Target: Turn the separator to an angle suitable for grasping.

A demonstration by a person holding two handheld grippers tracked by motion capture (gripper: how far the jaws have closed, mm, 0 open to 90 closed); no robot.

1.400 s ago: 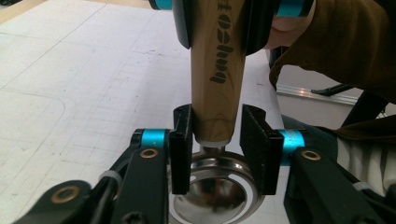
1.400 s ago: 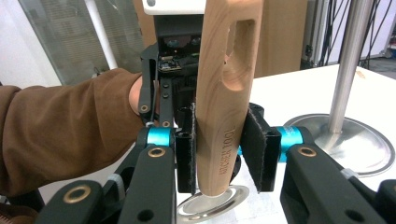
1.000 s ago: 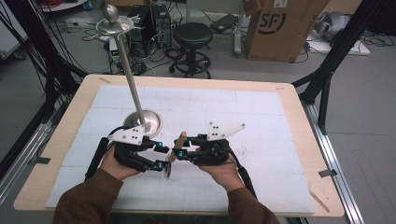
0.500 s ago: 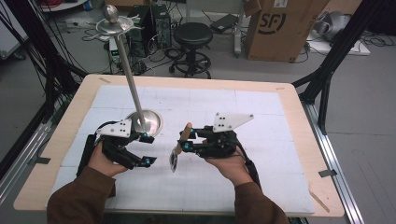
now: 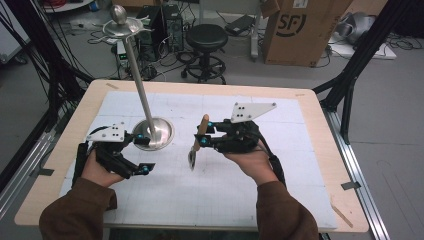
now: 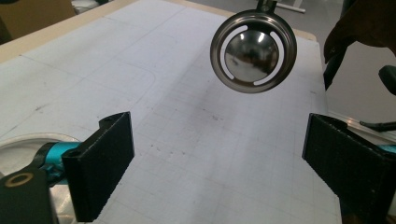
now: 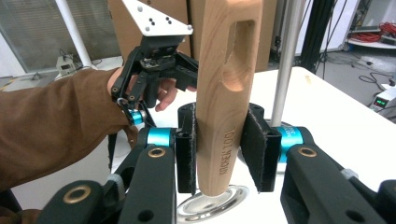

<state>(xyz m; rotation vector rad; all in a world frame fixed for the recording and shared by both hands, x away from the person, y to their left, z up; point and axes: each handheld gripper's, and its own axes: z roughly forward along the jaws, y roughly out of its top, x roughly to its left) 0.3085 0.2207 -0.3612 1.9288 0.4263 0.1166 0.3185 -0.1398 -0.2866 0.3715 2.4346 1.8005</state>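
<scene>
High view and both gripper views, one moment of the hanging task. At centre frame of the high view we saw the right gripper (image 5: 204,136) clamped on the wooden handle (image 5: 202,127) of a kitchen utensil, whose metal head (image 5: 192,159) hung down toward the gridded white mat (image 5: 280,190); in the right gripper view the pads (image 7: 256,147) pressed on both flanks of the handle just below its long hanging slot (image 7: 236,44). At lower left the left gripper (image 5: 145,155) stood with jaws wide apart and nothing between them (they had just been opening), and its own view looked between the black pads (image 6: 99,170) at the round head above the mat. The steel stand (image 5: 142,95) rose from its round base (image 5: 156,133), left of centre, to the hooks at its crown (image 5: 120,26) in the upper left. We judged the main risk to be the long lever of the utensil: gripped low on the handle, it could pivot between the pads and miss a hook. A sideways knock on the slender pole could tip the stand, since the free gripper sat near the base without steadying it.
</scene>
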